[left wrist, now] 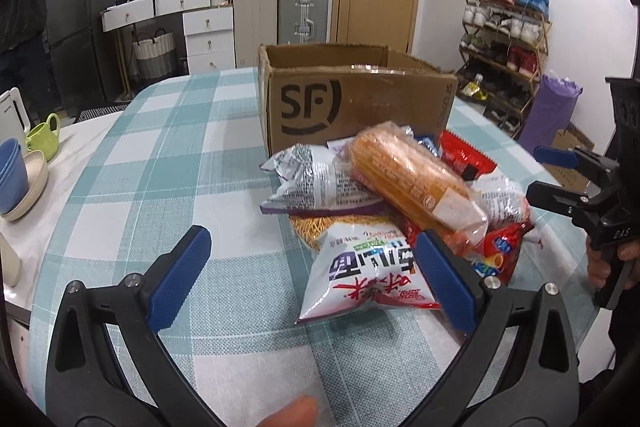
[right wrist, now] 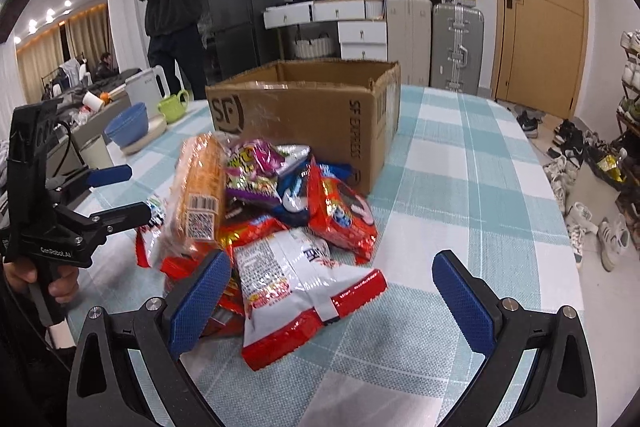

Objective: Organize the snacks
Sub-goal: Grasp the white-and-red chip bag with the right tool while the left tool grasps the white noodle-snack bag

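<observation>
Starting at the left of the left wrist view, we see bowls [left wrist: 16,183] and a green cup [left wrist: 44,141] at the edge of the desk [left wrist: 168,155]; they play no part in this job. Our left gripper [left wrist: 310,273] fills the lower middle of that frame, its fingers [left wrist: 182,277] spread wide and holding nothing, hovering just short of the snack pile.

In the centre, the cardboard box [left wrist: 352,99] stands open at the top, just behind the pile. We cannot see its floor from either camera, so we cannot tell whether any snack is already inside.

The pile itself looks untouched, in our judgement. A white bag with red lettering [left wrist: 372,273] lies nearest the left gripper. Above it an orange cracker pack [left wrist: 412,179] rests across a silver bag [left wrist: 320,179], and a red packet [left wrist: 464,155] lies to the right, close to the box.

In the right wrist view, the same heap sits in the middle of the frame, with a red and white bag [right wrist: 304,287] nearest us. Our right gripper [right wrist: 330,297] sits in the lower part of that frame, fingers [right wrist: 464,301] wide and empty, one pad beside the bag.

So we judge the task barely begun: every visible snack lies on the desk, and all of them remain to be moved, presumably into the box.
</observation>
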A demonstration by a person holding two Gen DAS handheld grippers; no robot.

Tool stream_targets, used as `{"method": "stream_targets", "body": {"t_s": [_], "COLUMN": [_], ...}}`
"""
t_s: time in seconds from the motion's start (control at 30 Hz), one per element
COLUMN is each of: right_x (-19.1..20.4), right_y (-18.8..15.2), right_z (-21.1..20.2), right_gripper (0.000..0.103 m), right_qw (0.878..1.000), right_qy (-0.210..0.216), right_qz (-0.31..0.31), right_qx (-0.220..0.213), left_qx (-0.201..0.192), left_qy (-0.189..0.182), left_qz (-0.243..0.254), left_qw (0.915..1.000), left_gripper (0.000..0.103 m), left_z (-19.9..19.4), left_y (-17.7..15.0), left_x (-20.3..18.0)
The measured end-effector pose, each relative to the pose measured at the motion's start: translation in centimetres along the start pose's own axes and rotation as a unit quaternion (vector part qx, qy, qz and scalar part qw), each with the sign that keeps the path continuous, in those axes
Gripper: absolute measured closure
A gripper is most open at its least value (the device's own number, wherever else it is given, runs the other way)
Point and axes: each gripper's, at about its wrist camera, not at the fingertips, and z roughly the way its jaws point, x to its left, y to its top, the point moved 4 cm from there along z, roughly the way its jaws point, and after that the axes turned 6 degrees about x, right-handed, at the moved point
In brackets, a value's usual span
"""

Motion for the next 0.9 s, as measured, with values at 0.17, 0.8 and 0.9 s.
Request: {"method": "stream_targets", "body": {"t_s": [0.17,0.8,0.9], "right_x": [-0.4,-0.7,-1.1], "right_y": [-0.3,-0.7,-1.0], "right_z": [1.8,3.8,3.3], "right_gripper": [0.000,0.040,0.047], "right_qw": [0.999,0.990,0.991], "right_qy": [0.028,0.107,0.102], "right_qz": [0.011,0.066,0.076], "right_qx": [0.040,0.062,0.052], "left_qx": [0.032,0.104,0.101], "left_qy": [-0.003,-0.121,-0.124], "left_qz": [-0.001,-0.028,-0.033], "left_qw": [0.9995,0.9868,0.9866], "left_gripper": [0.001,0.050,0.055], "left_z": [1.6,5.6,5.5], "left_y": [-0.3,0.1,0.0], "left_x": [-0.5,-1.2,-1.1]}}
